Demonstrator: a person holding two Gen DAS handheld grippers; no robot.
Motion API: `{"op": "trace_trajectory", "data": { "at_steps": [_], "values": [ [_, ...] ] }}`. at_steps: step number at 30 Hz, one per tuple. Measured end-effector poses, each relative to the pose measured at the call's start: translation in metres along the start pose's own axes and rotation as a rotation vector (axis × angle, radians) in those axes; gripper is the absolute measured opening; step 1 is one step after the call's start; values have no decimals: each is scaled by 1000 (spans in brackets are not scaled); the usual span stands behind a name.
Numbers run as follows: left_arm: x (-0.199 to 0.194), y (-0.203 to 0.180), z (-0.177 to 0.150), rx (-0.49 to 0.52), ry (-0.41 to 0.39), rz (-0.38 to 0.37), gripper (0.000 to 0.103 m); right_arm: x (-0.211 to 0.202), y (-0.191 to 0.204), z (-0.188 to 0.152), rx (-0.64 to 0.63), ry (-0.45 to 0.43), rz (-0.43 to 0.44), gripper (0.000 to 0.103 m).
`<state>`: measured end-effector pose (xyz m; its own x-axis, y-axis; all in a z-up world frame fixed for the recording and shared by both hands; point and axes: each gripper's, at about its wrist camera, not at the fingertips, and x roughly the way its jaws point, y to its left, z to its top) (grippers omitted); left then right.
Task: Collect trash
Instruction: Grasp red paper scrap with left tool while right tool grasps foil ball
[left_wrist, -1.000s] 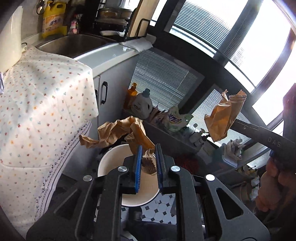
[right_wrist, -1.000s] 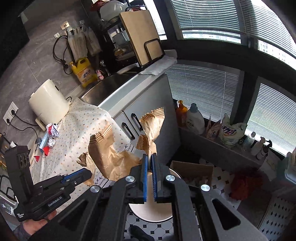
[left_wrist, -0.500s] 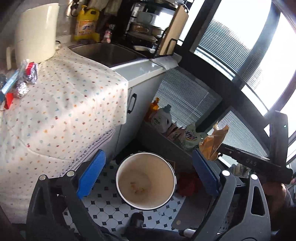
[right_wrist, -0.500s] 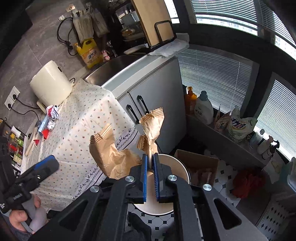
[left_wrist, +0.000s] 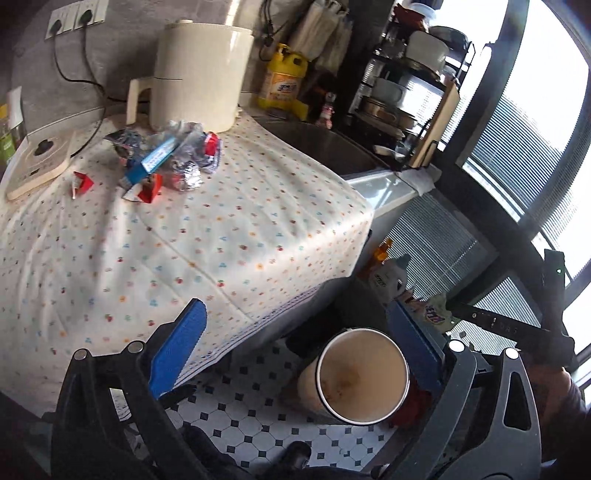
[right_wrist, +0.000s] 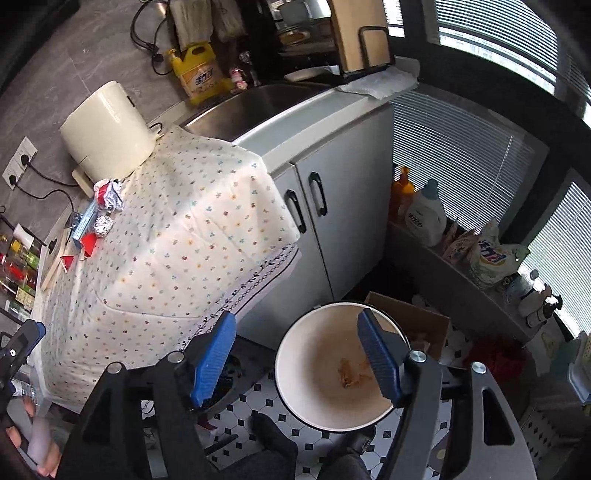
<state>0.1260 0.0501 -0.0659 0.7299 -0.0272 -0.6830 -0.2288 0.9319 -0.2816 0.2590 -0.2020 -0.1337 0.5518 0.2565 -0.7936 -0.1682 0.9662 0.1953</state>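
The left wrist view shows a counter under a spotted cloth filling the left and centre of the frame. At the upper left of that cloth lies a pile of trash: crumpled foil, red wrappers and a blue and white strip, just in front of a cream kettle. A small red scrap lies apart to the left of the pile. At the bottom, the left gripper has its blue pads spread wide, its jaws opening with nothing between them. To the lower right, on the black and white tiled floor, stands a round white bin, seen between the pads, with brownish bits at its bottom. Part of the other gripper crosses the right edge.

The right wrist view shows the same cloth at the left, with the trash small at its far left edge beside the kettle. A yellow jug and a sink sit at the top centre, white cabinet doors below them. At the bottom, the right gripper is opening, its pads empty. The bin sits at the lower centre right, directly below the right pad, with crumpled brown paper lying at its bottom. A cardboard box stands just behind it.
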Motion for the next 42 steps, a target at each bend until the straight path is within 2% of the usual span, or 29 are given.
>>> {"op": "trace_trajectory", "data": {
  "at_steps": [10, 19, 22, 33, 39, 42],
  "values": [
    [-30, 77, 26, -66, -77, 66, 97, 7, 99, 21, -94, -43, 79, 78],
    [-40, 147, 51, -104, -129, 95, 97, 21, 176, 37, -144, -60, 117, 77],
    [-37, 171, 61, -120, -141, 101, 96, 29, 201, 40, -174, -68, 110, 71],
    [1, 247, 104, -146, -137, 115, 91, 79, 284, 70, -196, -95, 114, 64],
    [39, 276, 122, -157, -93, 119, 87, 112, 314, 83, -223, -94, 96, 63],
    [60, 286, 128, -154, -65, 132, 85, 133, 324, 89, -214, -66, 90, 58]
  ]
}}
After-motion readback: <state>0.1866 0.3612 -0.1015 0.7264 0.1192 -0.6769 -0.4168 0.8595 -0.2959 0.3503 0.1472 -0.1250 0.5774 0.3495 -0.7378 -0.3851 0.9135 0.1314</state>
